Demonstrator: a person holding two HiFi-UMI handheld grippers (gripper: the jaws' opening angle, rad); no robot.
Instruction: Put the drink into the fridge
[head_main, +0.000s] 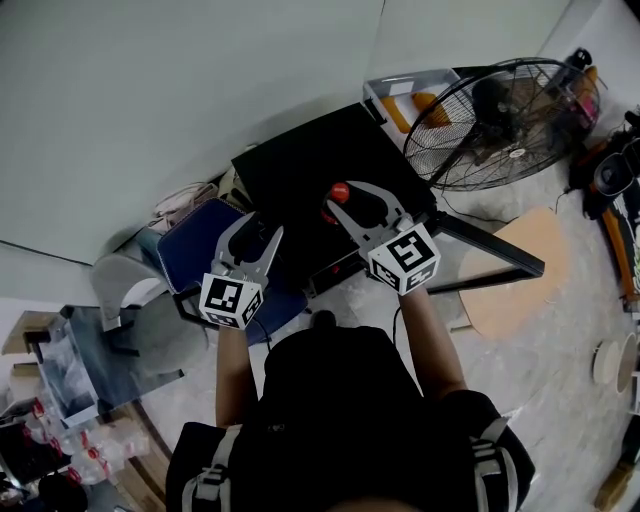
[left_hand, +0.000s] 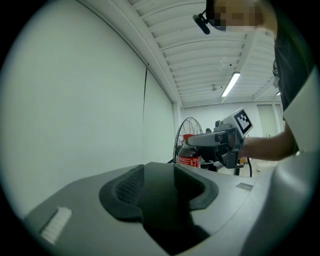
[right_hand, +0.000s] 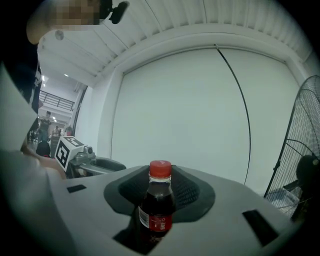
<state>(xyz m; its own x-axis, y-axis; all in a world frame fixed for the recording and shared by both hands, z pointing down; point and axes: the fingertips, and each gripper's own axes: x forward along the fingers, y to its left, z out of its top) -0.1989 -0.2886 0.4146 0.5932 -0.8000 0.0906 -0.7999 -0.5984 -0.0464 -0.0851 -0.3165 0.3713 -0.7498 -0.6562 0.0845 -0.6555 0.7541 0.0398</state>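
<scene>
Wall (head_main: 150, 100): plain and pale, ran behind the work area.
Floor (head_main: 560, 380): was light speckled stone.
Ceiling (left_hand: 200, 55): was white ribbed panelling and carried one lit tube lamp (left_hand: 230, 84).
Large black cage fan (head_main: 505, 120): stood at right.
Round tan board (head_main: 515, 270): lay near the fan.
Blue padded seat (head_main: 200, 245): stood at left.

We see flat, dimmish indoor light from a ceiling tube lamp (left_hand: 230, 84); both gripper views fisheye hard (black vignetted corners), near foreground soft.
</scene>
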